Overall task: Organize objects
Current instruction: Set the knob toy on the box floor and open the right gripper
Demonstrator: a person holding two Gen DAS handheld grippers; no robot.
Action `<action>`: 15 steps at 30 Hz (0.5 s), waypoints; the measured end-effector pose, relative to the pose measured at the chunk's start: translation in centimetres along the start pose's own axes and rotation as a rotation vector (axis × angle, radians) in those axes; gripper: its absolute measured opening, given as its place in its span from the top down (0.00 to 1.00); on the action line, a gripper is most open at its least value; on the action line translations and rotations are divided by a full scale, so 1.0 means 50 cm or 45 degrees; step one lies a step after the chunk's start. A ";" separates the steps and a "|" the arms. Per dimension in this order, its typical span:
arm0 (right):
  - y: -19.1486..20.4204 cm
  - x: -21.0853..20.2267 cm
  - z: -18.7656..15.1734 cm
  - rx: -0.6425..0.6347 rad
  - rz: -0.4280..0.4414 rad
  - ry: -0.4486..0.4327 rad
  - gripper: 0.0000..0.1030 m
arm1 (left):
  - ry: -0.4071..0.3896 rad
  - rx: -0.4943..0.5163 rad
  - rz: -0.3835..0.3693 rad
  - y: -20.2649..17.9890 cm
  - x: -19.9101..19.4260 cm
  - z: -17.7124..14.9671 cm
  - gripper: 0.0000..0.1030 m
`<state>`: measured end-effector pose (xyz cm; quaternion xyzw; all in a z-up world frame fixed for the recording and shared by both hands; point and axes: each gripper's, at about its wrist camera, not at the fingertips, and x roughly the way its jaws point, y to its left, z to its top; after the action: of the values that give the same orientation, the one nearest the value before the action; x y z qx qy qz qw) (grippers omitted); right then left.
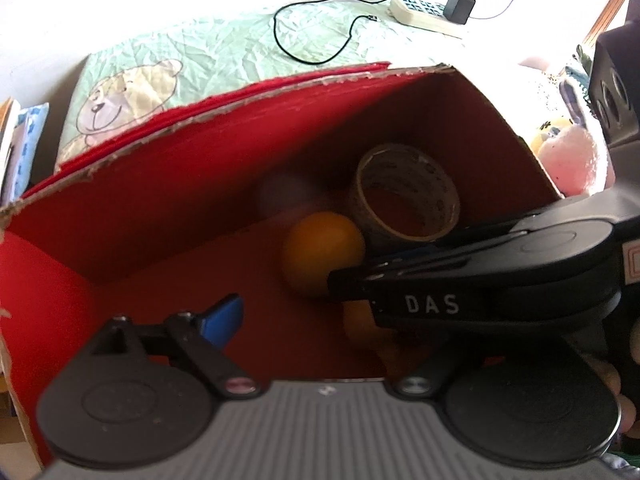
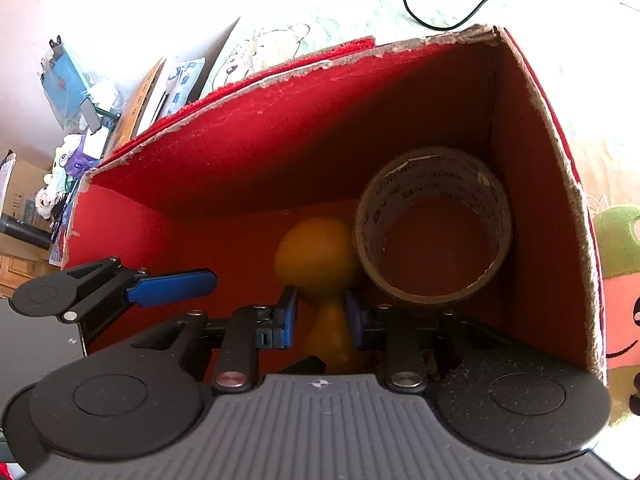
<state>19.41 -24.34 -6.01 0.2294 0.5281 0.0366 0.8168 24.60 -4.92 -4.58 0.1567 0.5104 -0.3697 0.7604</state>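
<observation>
We found the red box [image 2: 304, 128] floor bare on its left half, while the tape roll [image 2: 434, 236] filled the right corner, the yellow ball [image 2: 312, 252] sat just beside it, and both claws crowded the near side.

Blown-out bkgd, shadowed box [image 2: 320, 152], fisheye warp

Background only. Pale green quilt [image 1: 240, 44] with a printed teddy bear [image 1: 120, 100] covers the surface behind the box. Black cable [image 1: 320, 28] loops across the quilt, ending near a white power strip [image 1: 420, 16]; a black adapter [image 1: 461, 5] is plugged into the strip. Pink plush toy [image 1: 572, 160] at right. Right wrist view: green and orange plush toy [image 2: 618, 280] at right edge; stacked books and papers [image 2: 160, 92] at left, cluttered and blurred.
</observation>
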 end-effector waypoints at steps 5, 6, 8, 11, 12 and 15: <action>0.003 0.000 0.001 -0.003 -0.002 -0.018 0.72 | -0.008 0.008 0.061 -0.005 0.003 0.000 0.15; 0.004 0.001 0.001 -0.002 -0.003 -0.023 0.72 | -0.009 0.014 0.079 -0.008 0.003 0.000 0.16; 0.006 0.001 0.001 0.001 -0.005 -0.033 0.72 | -0.013 0.022 0.096 -0.009 0.003 0.000 0.17; 0.009 0.002 0.002 -0.001 -0.005 -0.050 0.72 | -0.021 0.026 0.111 -0.011 0.001 0.000 0.17; 0.009 0.001 0.001 -0.002 -0.006 -0.056 0.72 | -0.021 0.028 0.121 -0.013 0.001 0.000 0.18; 0.011 0.002 0.002 -0.006 -0.004 -0.074 0.72 | -0.020 0.032 0.140 -0.015 0.002 0.001 0.20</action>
<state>19.66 -23.83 -5.83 0.2277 0.5045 0.0301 0.8323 24.11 -5.48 -4.55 0.1910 0.4903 -0.3350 0.7816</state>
